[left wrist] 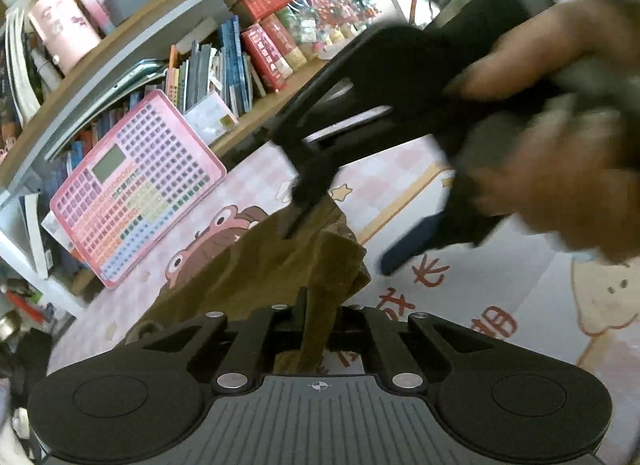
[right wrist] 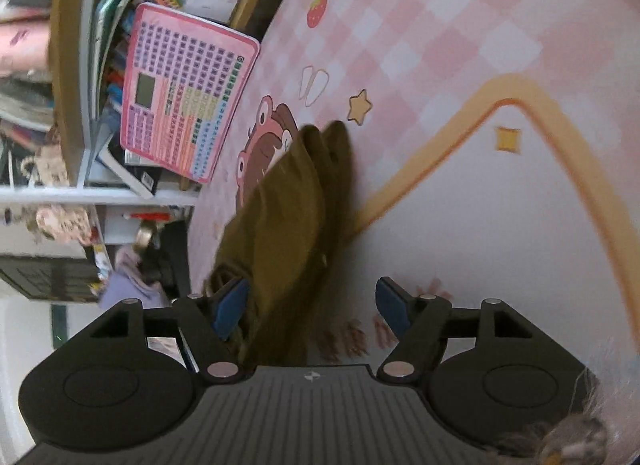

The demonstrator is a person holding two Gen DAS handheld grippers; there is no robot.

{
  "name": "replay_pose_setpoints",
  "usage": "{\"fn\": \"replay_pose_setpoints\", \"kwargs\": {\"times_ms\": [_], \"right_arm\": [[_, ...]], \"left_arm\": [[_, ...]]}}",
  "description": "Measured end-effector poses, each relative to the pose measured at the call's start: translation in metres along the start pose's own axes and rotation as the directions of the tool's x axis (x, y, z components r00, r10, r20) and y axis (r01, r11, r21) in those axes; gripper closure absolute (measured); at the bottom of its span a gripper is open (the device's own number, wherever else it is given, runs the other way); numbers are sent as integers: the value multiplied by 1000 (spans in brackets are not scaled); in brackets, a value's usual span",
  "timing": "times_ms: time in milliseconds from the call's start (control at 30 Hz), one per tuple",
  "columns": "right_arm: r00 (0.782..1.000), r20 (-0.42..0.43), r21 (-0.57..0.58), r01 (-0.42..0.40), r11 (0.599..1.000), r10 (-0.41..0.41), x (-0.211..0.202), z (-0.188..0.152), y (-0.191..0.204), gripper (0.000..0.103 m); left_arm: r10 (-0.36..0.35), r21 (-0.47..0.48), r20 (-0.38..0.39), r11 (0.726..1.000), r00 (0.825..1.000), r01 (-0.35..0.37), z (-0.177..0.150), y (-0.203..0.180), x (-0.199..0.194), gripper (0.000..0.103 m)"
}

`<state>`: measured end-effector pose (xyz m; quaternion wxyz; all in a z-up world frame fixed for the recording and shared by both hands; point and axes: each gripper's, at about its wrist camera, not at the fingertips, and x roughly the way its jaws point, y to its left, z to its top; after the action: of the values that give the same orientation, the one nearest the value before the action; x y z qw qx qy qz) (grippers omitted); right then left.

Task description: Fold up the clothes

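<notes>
An olive-brown garment (left wrist: 256, 265) hangs bunched above a pink cartoon mat (left wrist: 400, 169). My left gripper (left wrist: 308, 317) is shut on a fold of the garment, which runs between its closed fingers. In the left wrist view the right gripper (left wrist: 344, 221) reaches in from the upper right, held by a hand; one finger touches the garment's top edge and its blue pad (left wrist: 404, 249) stands apart. In the right wrist view my right gripper (right wrist: 312, 305) is open, blue pads (right wrist: 230, 305) wide apart, with the garment (right wrist: 296, 205) lying between them.
A pink keyboard toy (left wrist: 136, 189) leans against a bookshelf (left wrist: 168, 65) full of books at the mat's far edge. It also shows in the right wrist view (right wrist: 188, 93). The mat (right wrist: 480, 205) stretches to the right.
</notes>
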<state>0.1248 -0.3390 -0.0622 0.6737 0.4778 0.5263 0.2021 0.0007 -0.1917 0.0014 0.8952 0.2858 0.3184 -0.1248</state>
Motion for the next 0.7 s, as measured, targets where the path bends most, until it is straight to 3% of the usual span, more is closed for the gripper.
{"fn": "replay_pose_setpoints", "kwargs": {"times_ms": [133,200,233,300,567,700], "right_arm": [[999,34,20,32,999,-33,15,13,7,38],[998,49,24,49,999,-50,14,16,6,58],[997,55,27,59,998,-61,14,18,4,74],[995,67,47,71,996,-74,9,20,-2,87],[986,145,13,85,996,-86,-23,17,-5,92],[982,148,-21,126,992,-121,-36,17,-3,87]], "left_arm": [[-64,-86,39,994,997,67,-1,10,-23,98],[-103,-130,55,985,993,110,-4,16,-34,98],[-119,-146,53,981,992,125,-6,17,-36,98],[-151,-181,48,971,987,158,-10,18,-38,98],[-251,-213,98,940,963,266,-9,12,-42,98],[-275,-221,114,930,955,294,-9,9,-44,98]]}}
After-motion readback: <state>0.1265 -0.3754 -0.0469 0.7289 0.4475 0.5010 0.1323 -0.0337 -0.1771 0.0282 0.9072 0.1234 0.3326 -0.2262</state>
